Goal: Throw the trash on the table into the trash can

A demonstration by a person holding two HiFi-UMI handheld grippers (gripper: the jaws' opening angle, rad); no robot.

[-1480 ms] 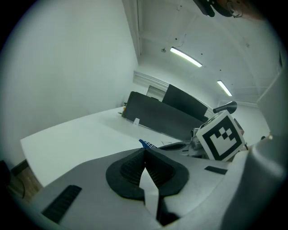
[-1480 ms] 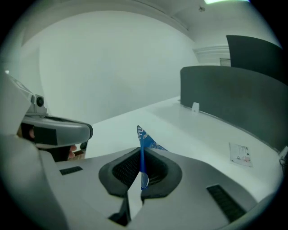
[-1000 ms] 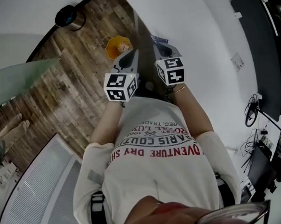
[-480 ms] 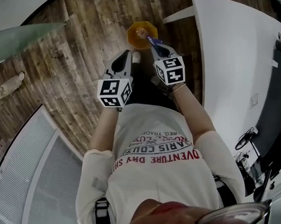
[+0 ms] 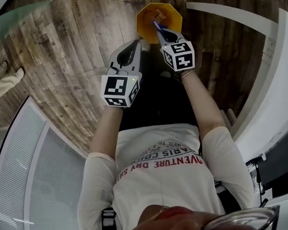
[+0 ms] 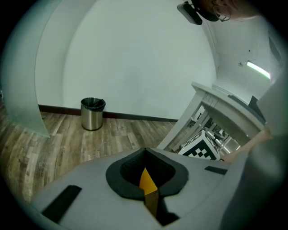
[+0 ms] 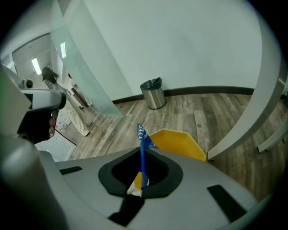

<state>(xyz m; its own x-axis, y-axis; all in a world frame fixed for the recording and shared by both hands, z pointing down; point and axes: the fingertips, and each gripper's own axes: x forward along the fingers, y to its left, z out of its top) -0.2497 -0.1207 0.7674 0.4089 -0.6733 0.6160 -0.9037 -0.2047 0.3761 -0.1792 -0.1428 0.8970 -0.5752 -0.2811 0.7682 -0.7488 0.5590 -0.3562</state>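
Right at the near rim of the yellow trash can (image 5: 174, 18) on the floor, the right gripper (image 5: 162, 33) pinches the blue wrapper (image 5: 156, 26), its long axis pointing can-ward, the left gripper (image 5: 134, 47) closed alongside, farther back.

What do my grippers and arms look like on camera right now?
Both the left gripper and right gripper have light grey shells with dark-lined jaws, each carrying a white cube of black square markers. Arms are bare below the short sleeves of a white printed T-shirt.
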